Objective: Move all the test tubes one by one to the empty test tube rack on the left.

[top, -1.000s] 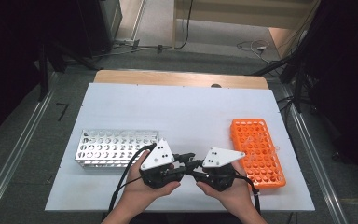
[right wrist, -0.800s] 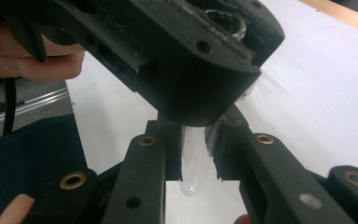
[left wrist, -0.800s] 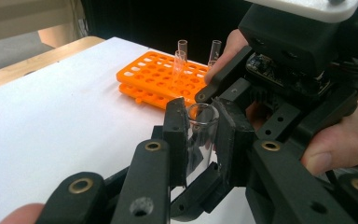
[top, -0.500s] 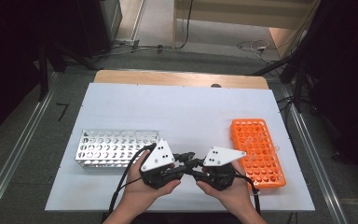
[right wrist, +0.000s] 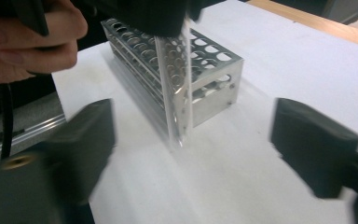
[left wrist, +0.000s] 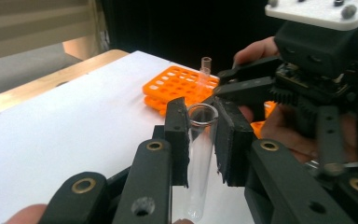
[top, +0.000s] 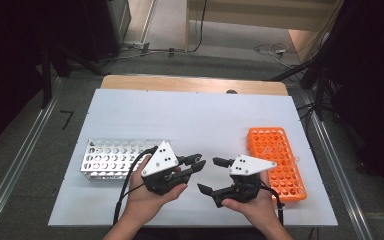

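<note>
The left gripper (left wrist: 200, 140) has its two black jaws pressed in on a clear glass test tube (left wrist: 198, 158), pinching it near the open rim. In the left gripper view the tube stands about upright between the jaw pads, its open mouth just above them and its rounded bottom hanging free below. In the high view the left gripper (top: 196, 163) sits near the front middle of the table (top: 190, 115), held in the person's left hand (top: 150, 197), with its jaws pointing right toward the other gripper.

The right gripper (top: 214, 175) faces it from just beside, held in the right hand (top: 252, 205). Its jaws are spread wide and hold nothing; in the right gripper view the two black pads stand far apart at the lower corners, and the test tube (right wrist: 177, 88) hangs between them farther off, its tip just above the white table surface. I cannot tell whether the tip touches the table.

Behind the tube in that view, and at the left of the table in the high view, stands a metal test tube rack (top: 112, 159) with rows of round holes. At the right of the table lies an orange test tube rack (top: 275, 155), and in the left gripper view a clear tube (left wrist: 206, 70) stands upright in it.
</note>
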Demonstrator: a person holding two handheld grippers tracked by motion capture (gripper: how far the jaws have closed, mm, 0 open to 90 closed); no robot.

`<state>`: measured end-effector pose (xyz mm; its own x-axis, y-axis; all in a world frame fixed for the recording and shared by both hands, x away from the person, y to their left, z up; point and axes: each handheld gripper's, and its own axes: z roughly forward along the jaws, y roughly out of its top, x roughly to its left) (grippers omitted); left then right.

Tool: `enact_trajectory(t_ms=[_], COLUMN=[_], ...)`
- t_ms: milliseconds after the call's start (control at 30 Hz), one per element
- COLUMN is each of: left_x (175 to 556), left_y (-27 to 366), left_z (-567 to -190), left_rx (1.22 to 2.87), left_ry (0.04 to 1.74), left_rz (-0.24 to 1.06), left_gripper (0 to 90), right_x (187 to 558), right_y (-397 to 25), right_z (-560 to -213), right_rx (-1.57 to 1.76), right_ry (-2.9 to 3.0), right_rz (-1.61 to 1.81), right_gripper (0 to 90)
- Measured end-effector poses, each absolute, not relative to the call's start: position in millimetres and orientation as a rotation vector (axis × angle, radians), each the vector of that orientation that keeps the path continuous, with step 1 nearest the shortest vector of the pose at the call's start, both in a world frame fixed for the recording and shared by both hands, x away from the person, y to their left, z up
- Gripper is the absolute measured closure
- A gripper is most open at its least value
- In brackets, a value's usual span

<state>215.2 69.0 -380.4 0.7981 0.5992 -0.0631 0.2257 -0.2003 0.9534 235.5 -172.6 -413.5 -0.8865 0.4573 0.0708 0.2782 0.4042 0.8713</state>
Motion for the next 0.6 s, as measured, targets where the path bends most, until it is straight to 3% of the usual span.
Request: enact_trajectory(t_ms=[600], left_x=[247], left_y=[114], left_z=[-368], left_rx=[1.699], left_ry=[0.740], left_rz=[0.503], left_gripper=[76.6], right_x=[235], right_y=[-223], right_z=[-411], right_rx=[0.728], right_ry=[2.367], right_rz=[1.533], right_gripper=[0.0])
